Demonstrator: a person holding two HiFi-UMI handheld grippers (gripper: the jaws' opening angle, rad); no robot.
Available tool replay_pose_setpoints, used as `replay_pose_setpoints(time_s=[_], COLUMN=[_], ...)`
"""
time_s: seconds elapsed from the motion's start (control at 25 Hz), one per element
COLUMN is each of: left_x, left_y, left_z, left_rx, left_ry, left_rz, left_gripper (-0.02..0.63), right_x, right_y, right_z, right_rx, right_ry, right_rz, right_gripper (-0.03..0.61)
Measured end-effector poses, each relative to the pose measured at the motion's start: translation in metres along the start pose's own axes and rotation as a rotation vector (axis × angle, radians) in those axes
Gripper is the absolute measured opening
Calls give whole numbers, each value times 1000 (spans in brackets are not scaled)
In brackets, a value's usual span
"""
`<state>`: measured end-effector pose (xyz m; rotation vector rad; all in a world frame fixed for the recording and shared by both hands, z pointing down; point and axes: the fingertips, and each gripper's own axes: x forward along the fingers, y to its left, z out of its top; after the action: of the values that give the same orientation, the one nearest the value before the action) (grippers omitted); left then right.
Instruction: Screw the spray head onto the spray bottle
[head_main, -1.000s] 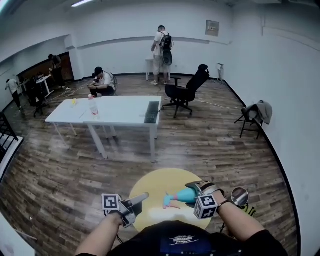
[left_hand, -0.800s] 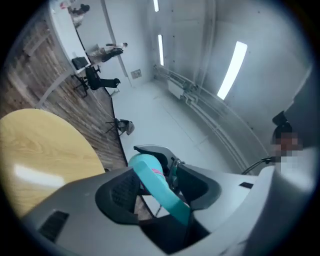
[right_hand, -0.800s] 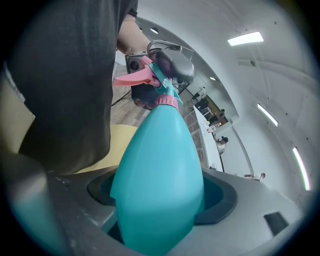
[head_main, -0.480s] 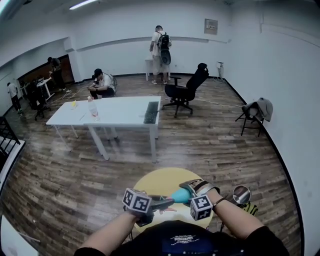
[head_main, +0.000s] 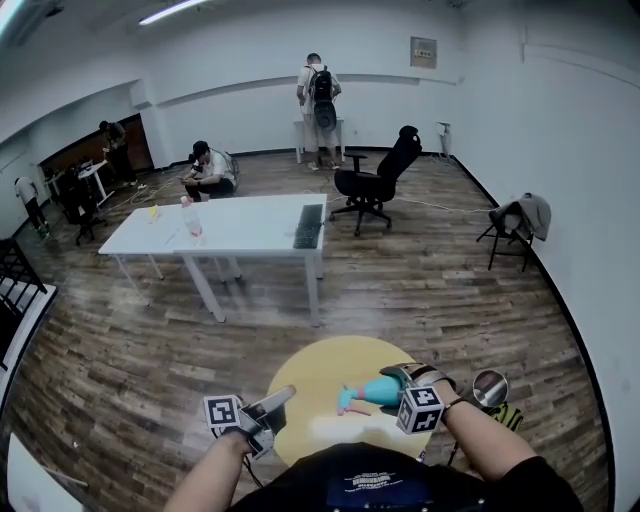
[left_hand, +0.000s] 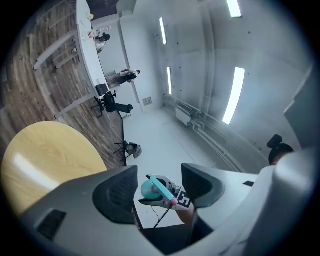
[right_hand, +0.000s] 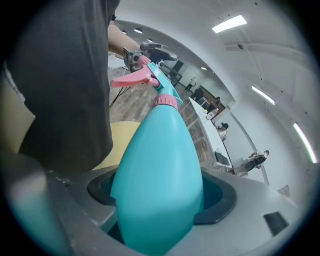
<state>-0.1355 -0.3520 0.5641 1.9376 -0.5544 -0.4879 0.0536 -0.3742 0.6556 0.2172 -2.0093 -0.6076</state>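
**Spray bottle** (head_main: 378, 391): teal, held tilted over the near right part of the round yellow counter (head_main: 318, 362), with its neck pointing left.

**Spray head** (head_main: 346, 401): pink trigger with a teal nozzle, seated on the bottle neck by a pink collar (right_hand: 164, 101). Whether the thread is fully home cannot be told.

**Right tool** (head_main: 393, 383): jaws clamped on the bottle's broad body, one pad on each side.

**Left tool** (head_main: 283, 395): at the near left edge of the counter, well apart from the spray head. Its jaws have just been opening and now stand wide, with nothing between them.

**Change noted:** half a second ago the left tool was at the spray head with its jaws drawn closer. It has since let go and pulled back to the left, while the bottle and right tool have barely shifted.

**Reading:** one twist of the head looks finished. The release is either a reset for another turn or the end of the screwing.
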Motion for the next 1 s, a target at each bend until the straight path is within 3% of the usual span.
replay_pose_setpoints(time_s=[0.08, 0.2, 0.28, 0.32, 0.4, 0.6, 0.68, 0.76, 0.88, 0.92, 1.0], left_x=[11, 65, 91, 96, 100, 106, 108, 104, 76, 61, 30], left_y=[0, -13, -6, 2, 6, 0, 0, -4, -16, -15, -3], left_z=[-6, -42, -69, -76, -81, -85, -84, -77, -50, -36, -12], left_rx=[41, 120, 146, 183, 253, 385, 344, 242, 25, -19, -18], left_ry=[58, 252, 365, 404, 453, 541, 516, 437, 235, 165, 70], left_rz=[-6, -69, -1, 64, 116, 120, 117, 76, -13, -27, -5], left_gripper=[274, 286, 272, 211, 199, 209, 212, 232, 314, 314, 314], right_x=[0, 6, 15, 18, 13, 5, 6, 7, 8, 7, 4], right_y=[-1, -1, -1, -1, 0, -4, -3, -2, -1, -2, -3], right_z=[9, 39, 46, 43, 41, 39, 39, 44, 38, 29, 8], right_rx=[-32, -97, -152, -171, -164, -154, -125, -94, -52, -39, -24], right_ry=[0, -30, -18, -6, -8, -12, -27, -59, -60, -46, -12], right_rz=[-14, -19, -21, -22, -21, -30, -11, 7, 7, 2, -8], right_gripper=[416, 416, 416, 416, 416, 412, 411, 411, 413, 413, 413])
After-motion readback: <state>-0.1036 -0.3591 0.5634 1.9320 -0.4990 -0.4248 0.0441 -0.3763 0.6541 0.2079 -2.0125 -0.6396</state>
